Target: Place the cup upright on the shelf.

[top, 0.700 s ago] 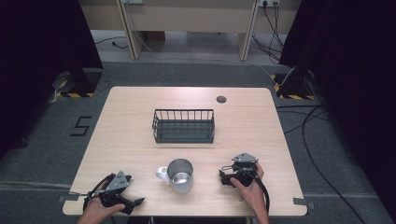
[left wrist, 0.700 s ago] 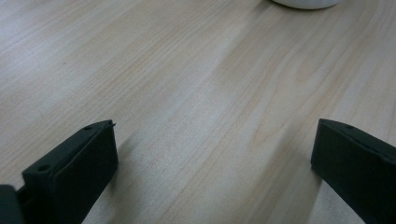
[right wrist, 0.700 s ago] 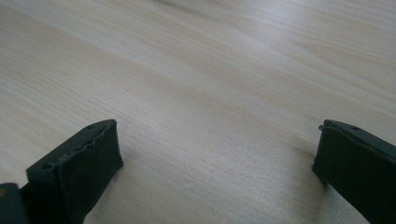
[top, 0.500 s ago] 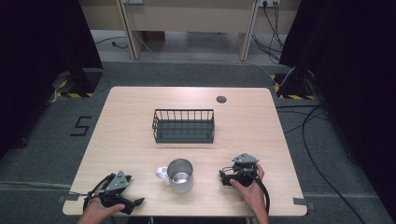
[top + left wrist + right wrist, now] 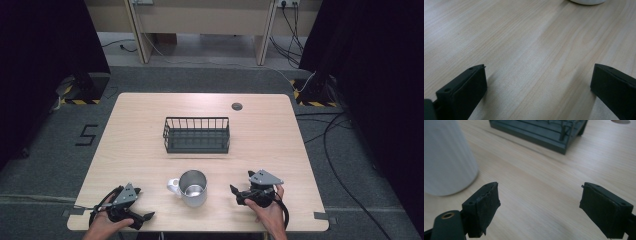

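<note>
A metal mug [image 5: 193,187] stands upright near the table's near edge, open, handle pointing left.

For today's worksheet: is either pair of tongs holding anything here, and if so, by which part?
Nothing is held. The left tongs and right tongs both stand open over bare table, either side of the mug.

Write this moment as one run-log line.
left tongs: open, empty | right tongs: open, empty | mug: upright between them, untouched | rack: behind mug
</note>
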Demonstrator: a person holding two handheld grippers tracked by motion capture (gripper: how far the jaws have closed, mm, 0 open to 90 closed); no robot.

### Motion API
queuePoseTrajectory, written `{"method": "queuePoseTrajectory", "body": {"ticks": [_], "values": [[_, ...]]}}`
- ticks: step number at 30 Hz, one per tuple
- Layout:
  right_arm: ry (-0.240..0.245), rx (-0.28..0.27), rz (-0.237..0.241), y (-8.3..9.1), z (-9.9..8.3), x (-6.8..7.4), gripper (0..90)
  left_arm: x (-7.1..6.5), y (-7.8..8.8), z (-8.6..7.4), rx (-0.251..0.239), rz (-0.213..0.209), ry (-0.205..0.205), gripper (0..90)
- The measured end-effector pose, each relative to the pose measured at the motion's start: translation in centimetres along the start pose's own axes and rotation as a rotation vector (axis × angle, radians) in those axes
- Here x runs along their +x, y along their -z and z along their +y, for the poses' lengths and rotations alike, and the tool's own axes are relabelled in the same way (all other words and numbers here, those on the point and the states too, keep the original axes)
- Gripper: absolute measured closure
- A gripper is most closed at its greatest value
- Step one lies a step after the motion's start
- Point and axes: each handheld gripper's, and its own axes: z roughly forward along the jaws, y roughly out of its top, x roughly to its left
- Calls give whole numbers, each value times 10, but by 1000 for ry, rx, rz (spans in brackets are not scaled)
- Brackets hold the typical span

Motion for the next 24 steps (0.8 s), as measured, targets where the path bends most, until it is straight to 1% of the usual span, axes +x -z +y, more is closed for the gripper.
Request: {"method": "queuePoseTrajectory", "body": {"ticks": [1,2,3,6,9,10,11,13,15,16,18,19,20,21,22,23,24], "values": [[0,0,0,0,0,0,152,0,0,0,0,0,0,0],[4,-15,13,2,1,2,152,0,0,0,-1,0,1,0],[17,-37,31,4,3,6,153,0,0,0,-1,0,1,0],[35,-54,32,6,6,12,152,0,0,0,-1,0,1,0],[53,-88,66,8,11,21,152,0,0,0,-1,0,1,0],[61,-112,102,10,15,28,152,0,0,0,-1,0,1,0],[61,-112,102,10,15,28,152,0,0,0,-1,0,1,0],[71,-130,130,10,18,33,152,0,0,0,-1,0,1,0],[77,-138,146,10,20,38,152,0,0,0,-1,-1,1,0],[85,-146,163,9,21,43,151,0,0,0,0,0,0,0],[94,-153,184,9,23,48,151,0,0,0,-1,0,2,0],[94,-153,184,9,23,48,151,0,0,0,-1,0,2,0],[99,-162,207,8,24,52,151,0,0,0,-1,0,1,0],[99,-162,207,8,24,52,151,0,0,0,-1,0,1,0],[101,-174,229,6,26,56,151,0,0,0,0,-1,0,0],[104,-179,240,5,27,57,150,0,0,0,0,0,0,0],[104,-179,240,5,27,57,150,0,0,0,0,0,0,0]]}}
